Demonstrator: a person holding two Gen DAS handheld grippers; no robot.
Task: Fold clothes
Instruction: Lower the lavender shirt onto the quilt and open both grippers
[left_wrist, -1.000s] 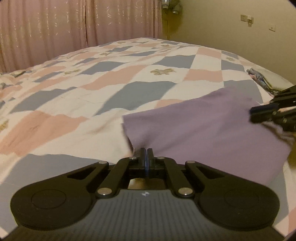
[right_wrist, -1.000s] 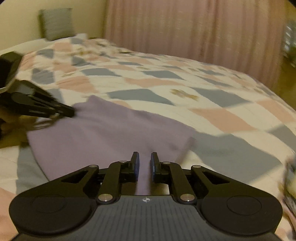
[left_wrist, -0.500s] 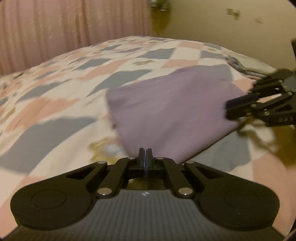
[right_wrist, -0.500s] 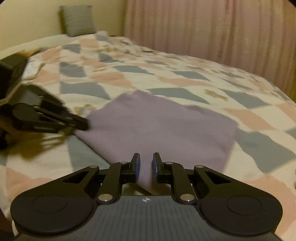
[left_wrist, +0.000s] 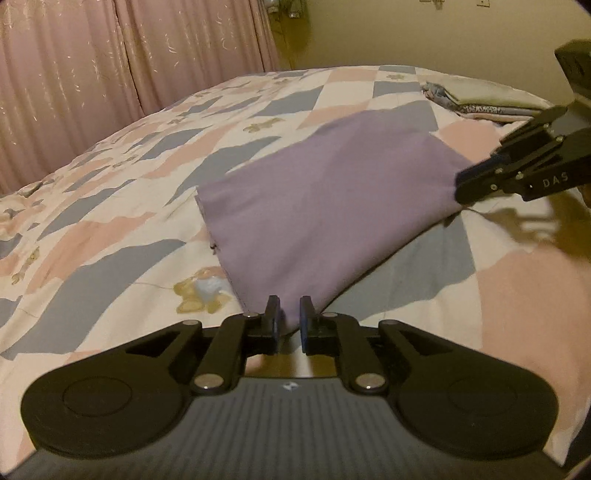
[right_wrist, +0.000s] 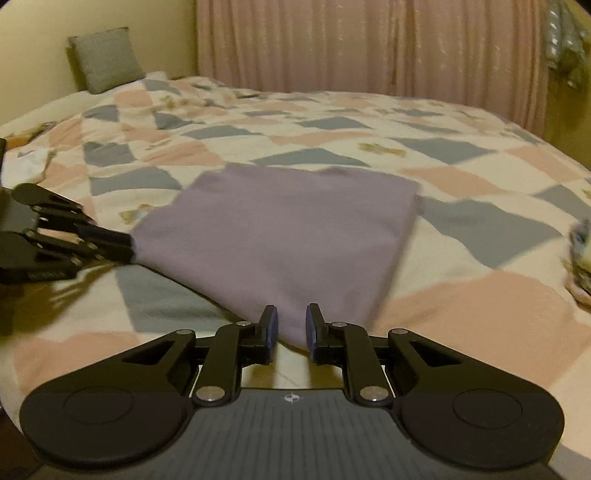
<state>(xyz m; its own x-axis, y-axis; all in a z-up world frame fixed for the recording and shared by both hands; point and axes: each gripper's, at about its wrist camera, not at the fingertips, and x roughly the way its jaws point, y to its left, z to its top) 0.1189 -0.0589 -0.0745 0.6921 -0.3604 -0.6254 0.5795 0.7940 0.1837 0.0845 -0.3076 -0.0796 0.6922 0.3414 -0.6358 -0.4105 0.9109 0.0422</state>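
A purple garment (left_wrist: 325, 199), folded into a flat rectangle, lies on the patchwork quilt (left_wrist: 110, 221). My left gripper (left_wrist: 290, 306) is open, its fingers straddling the garment's near corner without pinching it. In the left wrist view the right gripper (left_wrist: 465, 182) reaches the garment's right corner. My right gripper (right_wrist: 291, 314) is open too, with the purple garment (right_wrist: 288, 236) lying between its fingers at the near corner. From the right wrist view, the left gripper (right_wrist: 127, 243) touches the cloth's left corner.
A stack of folded clothes (left_wrist: 487, 99) sits at the bed's far right edge. A grey pillow (right_wrist: 105, 59) leans on the wall. Pink curtains (right_wrist: 369, 44) hang behind the bed. More cloth (right_wrist: 580, 258) lies at the right edge. Quilt (right_wrist: 332, 140) surrounds the garment.
The garment was carried toward the near edge of the bed and laid flat. My left gripper, shut on its corner before, has opened. The right gripper's gap has widened slightly.
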